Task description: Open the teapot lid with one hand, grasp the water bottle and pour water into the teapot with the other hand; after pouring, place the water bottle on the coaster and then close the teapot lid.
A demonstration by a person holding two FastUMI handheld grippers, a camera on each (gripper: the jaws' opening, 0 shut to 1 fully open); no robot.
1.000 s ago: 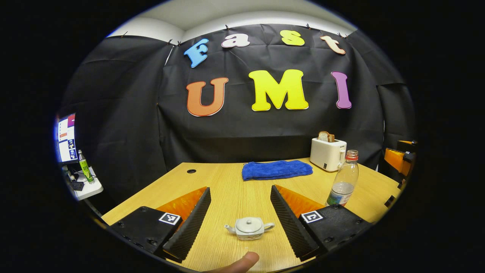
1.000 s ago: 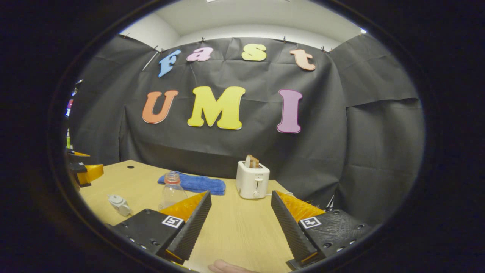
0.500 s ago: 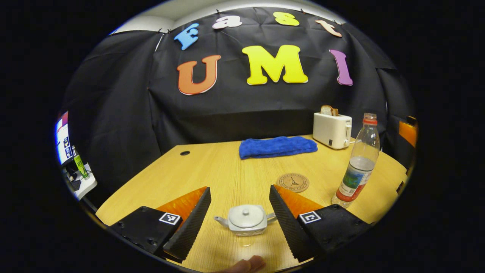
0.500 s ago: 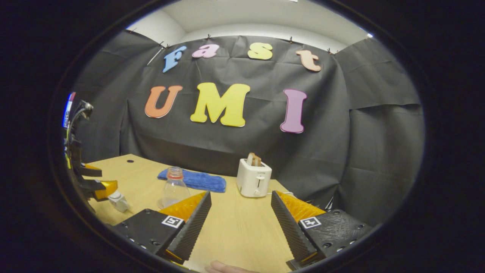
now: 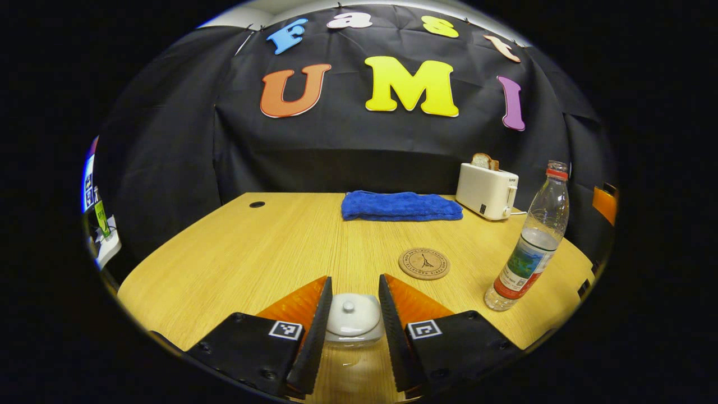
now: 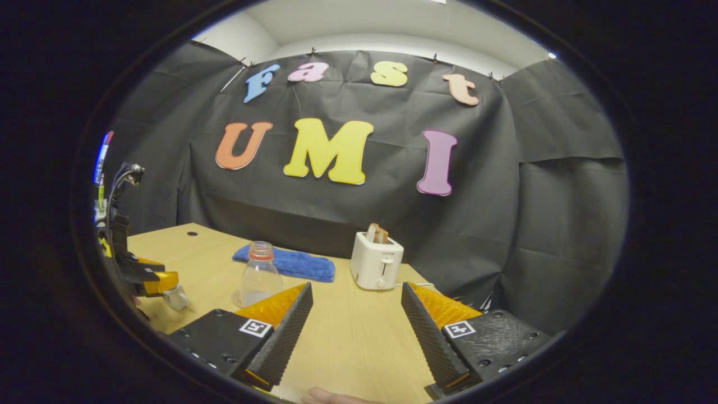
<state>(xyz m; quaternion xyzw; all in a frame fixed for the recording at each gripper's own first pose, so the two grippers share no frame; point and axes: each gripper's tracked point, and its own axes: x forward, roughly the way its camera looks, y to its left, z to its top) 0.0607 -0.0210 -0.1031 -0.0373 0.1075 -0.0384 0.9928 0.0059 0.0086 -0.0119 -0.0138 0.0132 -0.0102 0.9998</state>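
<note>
A small white teapot sits on the wooden table (image 5: 247, 252), and its lid (image 5: 349, 317) lies between the fingers of my left gripper (image 5: 353, 285), which press on it from both sides. The teapot's body is mostly hidden by the fingers. A clear water bottle (image 5: 530, 247) with a red neck ring stands uncapped to the right, beside a round cork coaster (image 5: 424, 264). My right gripper (image 6: 357, 286) hovers open over bare table, with the bottle (image 6: 259, 275) to its left. Further left are the left gripper (image 6: 150, 279) and the teapot (image 6: 177, 297).
A folded blue towel (image 5: 401, 206) and a white toaster (image 5: 487, 191) holding toast stand at the table's back. In the right gripper view the toaster (image 6: 376, 261) is straight ahead. A side shelf (image 5: 104, 241) with small items is off the table's left edge.
My left gripper came down and forward onto the teapot, and its fingers closed from wide open onto the lid. The right gripper barely moved and stayed open.
</note>
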